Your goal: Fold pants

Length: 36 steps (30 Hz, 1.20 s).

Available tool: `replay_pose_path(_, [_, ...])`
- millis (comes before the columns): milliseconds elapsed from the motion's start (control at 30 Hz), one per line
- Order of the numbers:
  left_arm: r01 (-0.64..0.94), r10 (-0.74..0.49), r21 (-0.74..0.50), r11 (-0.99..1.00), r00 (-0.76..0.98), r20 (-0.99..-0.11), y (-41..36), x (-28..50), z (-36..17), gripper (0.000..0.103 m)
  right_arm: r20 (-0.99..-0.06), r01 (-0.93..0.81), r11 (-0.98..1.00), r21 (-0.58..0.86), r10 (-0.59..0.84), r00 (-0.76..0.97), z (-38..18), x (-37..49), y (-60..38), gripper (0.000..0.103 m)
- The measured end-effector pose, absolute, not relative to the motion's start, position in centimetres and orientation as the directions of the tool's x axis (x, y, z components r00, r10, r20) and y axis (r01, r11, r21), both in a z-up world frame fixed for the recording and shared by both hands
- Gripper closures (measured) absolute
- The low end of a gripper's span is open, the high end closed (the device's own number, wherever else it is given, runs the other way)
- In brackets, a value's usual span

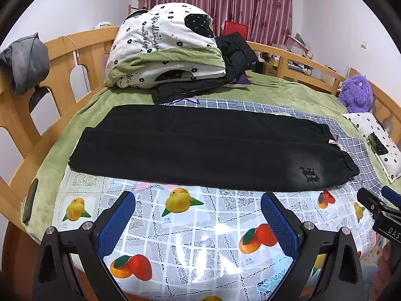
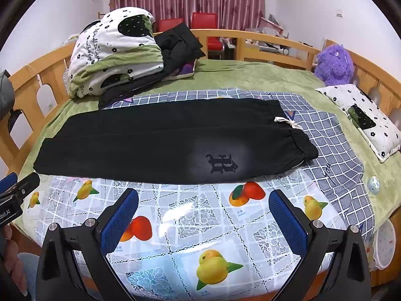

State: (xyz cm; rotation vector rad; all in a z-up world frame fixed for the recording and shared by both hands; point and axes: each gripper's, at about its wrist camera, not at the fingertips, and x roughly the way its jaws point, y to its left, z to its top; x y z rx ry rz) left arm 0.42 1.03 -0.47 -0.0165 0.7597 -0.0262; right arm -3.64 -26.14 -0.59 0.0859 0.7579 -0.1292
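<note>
- Pants point(image 1: 200, 148), black, lie flat across the bed, folded lengthwise with one leg over the other; waistband toward 3 o'clock, leg ends toward 9 o'clock.
- Left gripper point(image 1: 198, 222): jaws wide apart, holding nothing, hovering over the fruit-print plastic sheet point(image 1: 190, 245) just short of the pants' near edge, which lies at 12 o'clock from it.
- Right gripper point(image 2: 203, 219): jaws wide apart, holding nothing, also above the sheet, near edge of the pants at 12 o'clock.
- Each gripper appears at the edge of the other's view, at 3 o'clock in the left wrist view and 9 o'clock in the right.
- Embroidered emblem point(image 2: 221, 163) sits on the near leg close to the waistband; a pale drawstring point(image 2: 285, 121) shows at the waistband.
- Pants rest partly on the fruit-print sheet and partly on a blue checked cloth point(image 2: 333, 145), both over a green blanket point(image 2: 250, 75).
- Folded floral quilt point(image 1: 165, 45) is stacked at 11 o'clock beyond the pants, a dark jacket point(image 1: 225, 60) against it.
- Purple plush toy point(image 2: 333, 62) and a small floral pillow point(image 2: 363, 118) lie toward 2 o'clock by the wooden bed rail point(image 2: 263, 40).
</note>
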Motion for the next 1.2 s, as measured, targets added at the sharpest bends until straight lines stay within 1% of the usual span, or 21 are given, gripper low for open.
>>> replay_pose_path(533, [0.024,-0.042,-0.037,0.999,0.725,-0.687,0.5,0.3,-0.8,0.002,-0.686,0.142,0.989,0.032,-0.082,0.723,-0.5,-3.8,-26.3,0.001])
replay_pose_path(700, [0.044,-0.064,-0.046,0.998,0.729,-0.682,0.3,0.3,-0.8,0.002,-0.689,0.141,0.989,0.031,-0.081,0.72,-0.6,-3.7,-26.4,0.001])
replay_pose_path(933, [0.082,-0.116,-0.082,0.993,0.73,-0.673,-0.1,0.7,-0.7,0.002,-0.683,0.092,0.996,0.018,-0.055,0.728,-0.6,-3.4,-25.7,0.001])
replay_pose_path(1067, [0.076,-0.108,-0.077,0.994,0.742,-0.661,-0.2,1.0,-0.8,0.002,-0.673,0.066,0.998,0.014,-0.039,0.739,-0.5,-3.2,-25.0,0.001])
replay_pose_path(1200, [0.111,-0.173,-0.136,0.984,0.748,-0.641,0.5,2.1,-0.7,0.002,-0.664,0.051,0.998,0.038,-0.013,0.747,-0.2,-2.6,-25.1,0.001])
